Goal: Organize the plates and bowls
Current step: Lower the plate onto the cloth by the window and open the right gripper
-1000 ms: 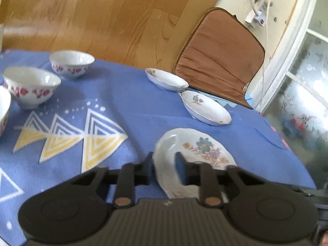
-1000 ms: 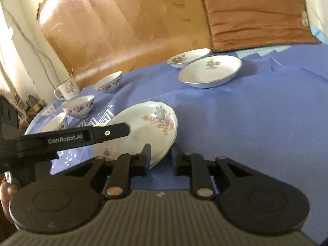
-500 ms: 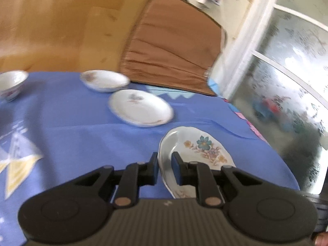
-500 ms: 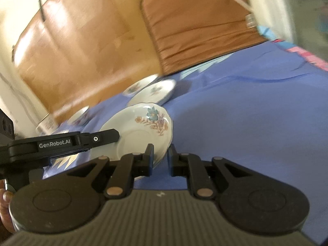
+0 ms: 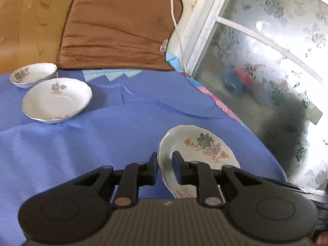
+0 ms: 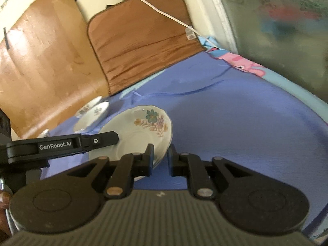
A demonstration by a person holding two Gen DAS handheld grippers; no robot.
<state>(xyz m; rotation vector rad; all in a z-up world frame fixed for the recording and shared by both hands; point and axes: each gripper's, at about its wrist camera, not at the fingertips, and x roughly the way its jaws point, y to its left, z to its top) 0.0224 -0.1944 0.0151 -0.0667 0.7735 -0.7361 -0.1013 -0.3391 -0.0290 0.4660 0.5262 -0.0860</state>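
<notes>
A white floral plate [image 5: 205,145] is held above the blue tablecloth [image 5: 102,139] by both grippers. My left gripper [image 5: 165,164] is shut on its left rim. My right gripper [image 6: 160,157] is shut on its right rim; the plate [image 6: 141,129] shows tilted in the right wrist view, with the left gripper's body [image 6: 61,146] beside it. Two more floral plates lie on the cloth at the far left: a wide one [image 5: 56,99] and a smaller one [image 5: 32,74] behind it. They also show in the right wrist view [image 6: 92,114].
A brown cushion [image 5: 116,26] leans on the wooden panel [image 6: 41,65] behind the table. A frosted window [image 5: 266,61] and a white cable [image 5: 176,20] are at the right. The table edge runs close under the window.
Both grippers have swung right with the plate between them. The bowls at the left have left the view, and the window now fills the right side.
</notes>
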